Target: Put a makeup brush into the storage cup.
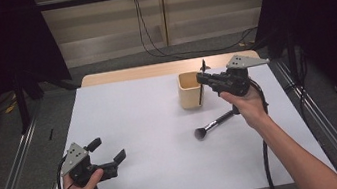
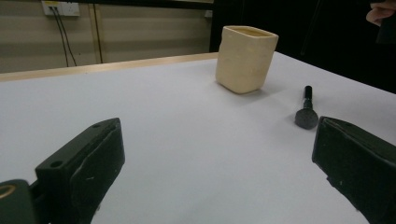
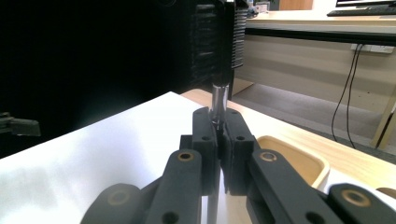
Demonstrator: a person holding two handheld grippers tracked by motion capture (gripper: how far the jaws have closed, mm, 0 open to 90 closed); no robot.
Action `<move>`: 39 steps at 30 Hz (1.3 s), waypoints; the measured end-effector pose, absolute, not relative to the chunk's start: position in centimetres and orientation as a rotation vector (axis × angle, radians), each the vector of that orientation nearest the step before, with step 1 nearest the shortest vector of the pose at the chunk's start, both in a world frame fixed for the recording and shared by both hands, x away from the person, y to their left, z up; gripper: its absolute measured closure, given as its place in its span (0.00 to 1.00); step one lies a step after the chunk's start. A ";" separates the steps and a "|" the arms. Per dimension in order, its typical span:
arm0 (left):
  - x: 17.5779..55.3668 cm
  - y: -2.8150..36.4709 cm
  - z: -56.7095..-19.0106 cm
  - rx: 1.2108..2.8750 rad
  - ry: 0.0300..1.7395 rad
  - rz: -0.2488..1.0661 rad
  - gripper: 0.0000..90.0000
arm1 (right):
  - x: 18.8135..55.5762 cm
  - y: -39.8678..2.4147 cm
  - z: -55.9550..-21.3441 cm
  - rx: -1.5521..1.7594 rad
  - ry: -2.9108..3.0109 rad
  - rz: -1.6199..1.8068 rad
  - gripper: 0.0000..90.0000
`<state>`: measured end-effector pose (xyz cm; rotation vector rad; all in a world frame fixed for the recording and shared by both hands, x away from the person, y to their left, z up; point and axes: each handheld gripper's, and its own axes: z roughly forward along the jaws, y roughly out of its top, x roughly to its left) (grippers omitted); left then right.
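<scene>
Table: white top, rectangular, with a light wooden strip along its far edge; surface matt and plain. Cream cup stands upright on the far right part of the top, rounded-square in section, open mouth up; makeup brush lies flat on the top just nearer than the cup, dark bristle head pointing toward the left, handle running away to the right; cup and brush apart.

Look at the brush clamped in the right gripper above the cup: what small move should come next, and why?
Probably lower it. The right gripper is shut on an upright brush whose lower end seems already inside the wooden cup, so easing down before opening should seat it.
</scene>
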<state>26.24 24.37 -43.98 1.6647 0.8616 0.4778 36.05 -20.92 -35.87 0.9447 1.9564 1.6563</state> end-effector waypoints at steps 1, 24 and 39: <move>26.2 24.5 -44.0 1.664 0.861 0.479 0.03 | 36.2 -20.9 -35.8 0.944 1.953 1.659 0.95; 25.5 25.1 -44.0 1.686 0.832 0.487 0.03 | 39.8 -20.9 -33.6 0.978 1.907 1.660 0.95; 25.4 25.0 -43.9 1.710 0.804 0.485 0.03 | 42.0 -20.2 -33.5 0.999 1.883 1.612 0.95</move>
